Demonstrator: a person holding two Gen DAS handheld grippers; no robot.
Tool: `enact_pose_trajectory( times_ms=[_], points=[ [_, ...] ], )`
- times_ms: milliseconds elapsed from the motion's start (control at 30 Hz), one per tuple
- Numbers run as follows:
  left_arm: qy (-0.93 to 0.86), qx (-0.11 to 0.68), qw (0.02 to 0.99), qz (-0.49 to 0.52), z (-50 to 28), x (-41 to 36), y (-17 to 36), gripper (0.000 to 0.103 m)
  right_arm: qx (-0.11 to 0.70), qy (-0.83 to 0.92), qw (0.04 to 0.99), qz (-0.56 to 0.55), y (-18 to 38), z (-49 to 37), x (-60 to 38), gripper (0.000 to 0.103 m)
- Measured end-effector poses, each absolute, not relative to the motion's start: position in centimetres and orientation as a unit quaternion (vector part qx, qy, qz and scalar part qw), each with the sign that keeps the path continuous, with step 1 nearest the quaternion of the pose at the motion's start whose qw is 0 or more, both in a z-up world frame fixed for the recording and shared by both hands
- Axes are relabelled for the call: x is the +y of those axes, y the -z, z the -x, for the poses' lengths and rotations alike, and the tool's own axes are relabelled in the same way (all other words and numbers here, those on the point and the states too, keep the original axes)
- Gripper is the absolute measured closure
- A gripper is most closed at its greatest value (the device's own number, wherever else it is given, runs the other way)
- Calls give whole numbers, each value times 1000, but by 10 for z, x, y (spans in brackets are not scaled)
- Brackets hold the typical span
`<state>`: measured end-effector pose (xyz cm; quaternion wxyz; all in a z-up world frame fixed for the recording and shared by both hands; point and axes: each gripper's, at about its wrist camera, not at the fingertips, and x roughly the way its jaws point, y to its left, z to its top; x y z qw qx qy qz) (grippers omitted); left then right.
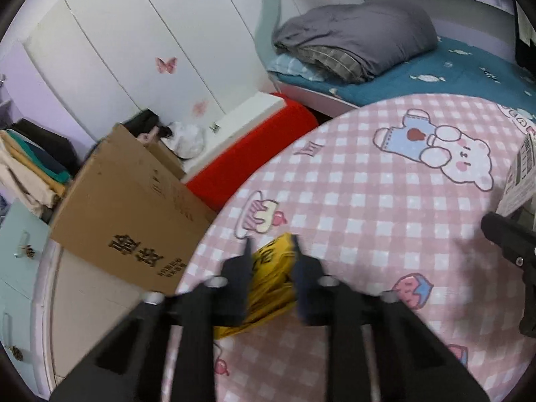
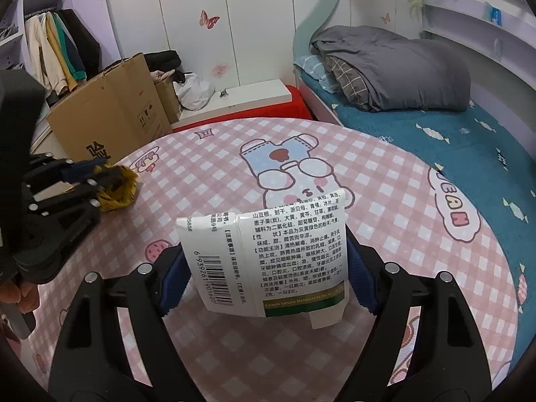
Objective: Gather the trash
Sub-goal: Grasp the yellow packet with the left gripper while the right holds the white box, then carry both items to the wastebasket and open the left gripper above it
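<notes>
On a counter (image 2: pixel 385 201) covered in pink checked cloth, the left gripper (image 1: pixel 271 244) has its jaws pinched on a crumpled yellow wrapper (image 1: pixel 268 288) near the counter's left edge; whether the wrapper is lifted clear of the cloth is hard to tell. The right gripper (image 2: pixel 264 251) holds a white medicine box (image 2: pixel 268 261) upright between widely spread jaws, its blue pads (image 2: pixel 172 278) against the box's sides. A cardboard carton (image 1: pixel 134 214) stands beside the counter.

One yellow wrapper (image 1: pixel 271 268), one white medicine box (image 2: pixel 268 258), one cardboard box (image 1: pixel 127 214), two tongs.
</notes>
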<state>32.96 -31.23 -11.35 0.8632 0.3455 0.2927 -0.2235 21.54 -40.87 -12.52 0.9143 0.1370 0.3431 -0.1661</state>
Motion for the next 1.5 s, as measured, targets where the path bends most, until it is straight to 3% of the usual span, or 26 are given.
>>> enact_pose_trajectory(
  times_ms=[200, 967, 1500],
  points=[
    [204, 252, 899, -296, -305, -287, 84, 97, 323, 173, 923, -115, 119, -210, -400, 26],
    [176, 252, 946, -107, -196, -105, 15, 98, 282, 20, 955, -91, 40, -155, -253, 26],
    [-2, 304, 952, -39, -168, 97, 64, 98, 367, -187, 909, -63, 87, -195, -24, 26]
  ],
)
